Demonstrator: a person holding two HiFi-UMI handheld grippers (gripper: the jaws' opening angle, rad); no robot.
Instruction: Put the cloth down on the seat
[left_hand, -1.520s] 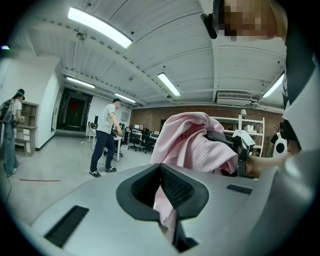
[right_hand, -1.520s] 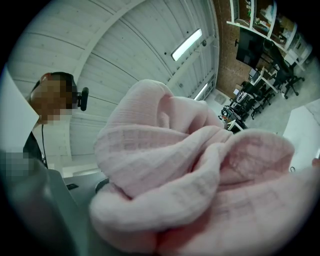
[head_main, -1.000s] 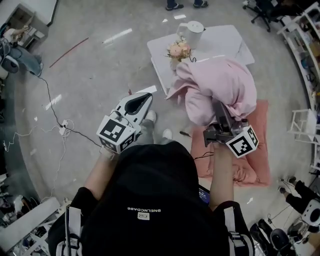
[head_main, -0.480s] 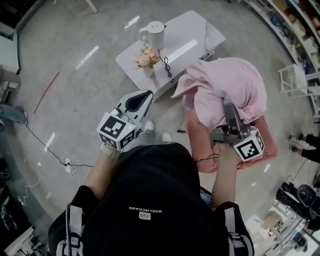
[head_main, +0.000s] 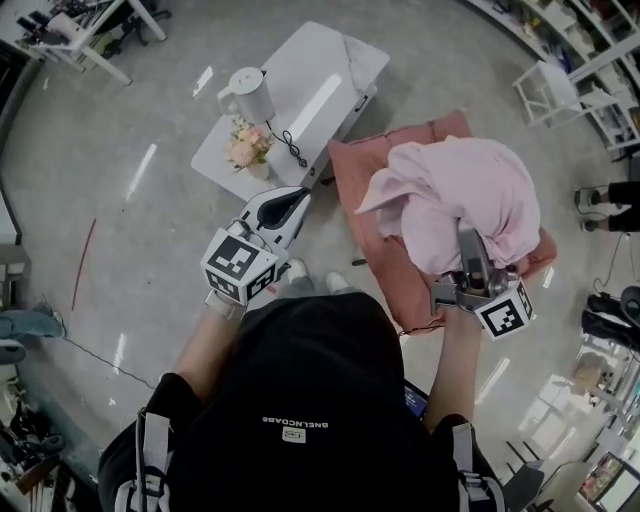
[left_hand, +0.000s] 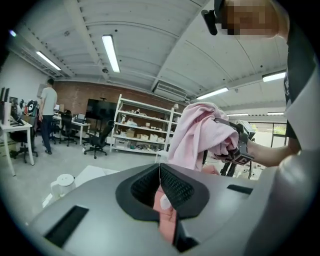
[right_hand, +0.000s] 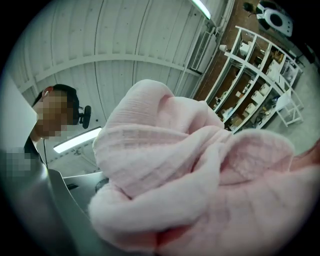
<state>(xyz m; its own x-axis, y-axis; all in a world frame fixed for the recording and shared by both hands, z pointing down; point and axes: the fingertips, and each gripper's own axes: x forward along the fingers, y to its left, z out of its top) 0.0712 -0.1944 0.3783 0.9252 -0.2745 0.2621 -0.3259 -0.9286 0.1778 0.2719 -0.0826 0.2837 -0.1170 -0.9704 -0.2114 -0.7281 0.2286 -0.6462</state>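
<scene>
At the frame's right the right gripper (head_main: 470, 252) clamps the bunched pink cloth (head_main: 455, 195) over the salmon seat (head_main: 362, 178) — the left gripper (head_main: 290, 202), centre left, has its jaws pressed together, empty.

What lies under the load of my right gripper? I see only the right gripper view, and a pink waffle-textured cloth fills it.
Observer: The head view shows the right gripper shut on the bunched pink cloth, held over a salmon-pink cushioned seat on the floor.
Operator: Does the left gripper help to hold it?
Observer: No. The left gripper is apart from the cloth, jaws together, nothing between them.
Operator: What stands near the seat?
Observer: A low white table with a white kettle on it stands beside the seat.
</scene>
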